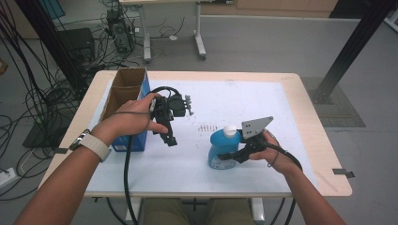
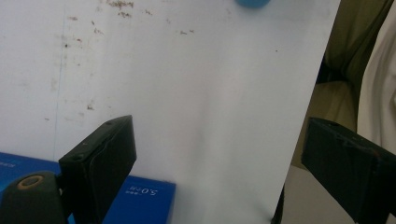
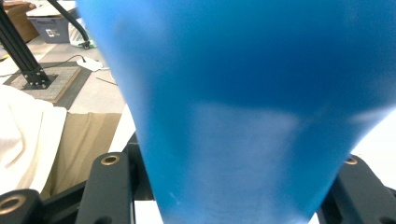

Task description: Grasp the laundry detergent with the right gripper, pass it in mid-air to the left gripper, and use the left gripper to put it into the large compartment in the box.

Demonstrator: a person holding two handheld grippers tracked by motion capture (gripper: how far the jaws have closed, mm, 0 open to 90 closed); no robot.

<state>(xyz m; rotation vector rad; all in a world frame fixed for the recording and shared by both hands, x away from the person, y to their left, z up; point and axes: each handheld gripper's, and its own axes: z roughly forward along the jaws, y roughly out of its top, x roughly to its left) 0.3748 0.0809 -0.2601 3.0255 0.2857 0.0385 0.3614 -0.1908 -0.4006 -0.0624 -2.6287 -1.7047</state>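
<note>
A blue bottle [image 1: 219, 149] with a white cap [image 1: 229, 131] stands on the white mat [image 1: 244, 98], right of centre. My right gripper [image 1: 226, 157] comes in from the right and is shut on the bottle's body. In the right gripper view the bottle [image 3: 233, 93] fills the space between the two black jaws. My left gripper [image 1: 172, 127] is held above the mat beside an open-topped blue carton [image 1: 123, 96]. Its jaws stand wide apart with nothing between them [image 2: 219, 149]. Below it lie the mat, a corner of the carton [image 2: 140, 196] and the bottle's edge [image 2: 252, 2].
The carton stands at the table's left edge. A black frame post [image 1: 356, 44] rises at the back right. Cables [image 1: 33, 93] and equipment lie on the floor at left, and another desk's legs [image 1: 199, 40] stand behind. The person's lap is at the table's near edge.
</note>
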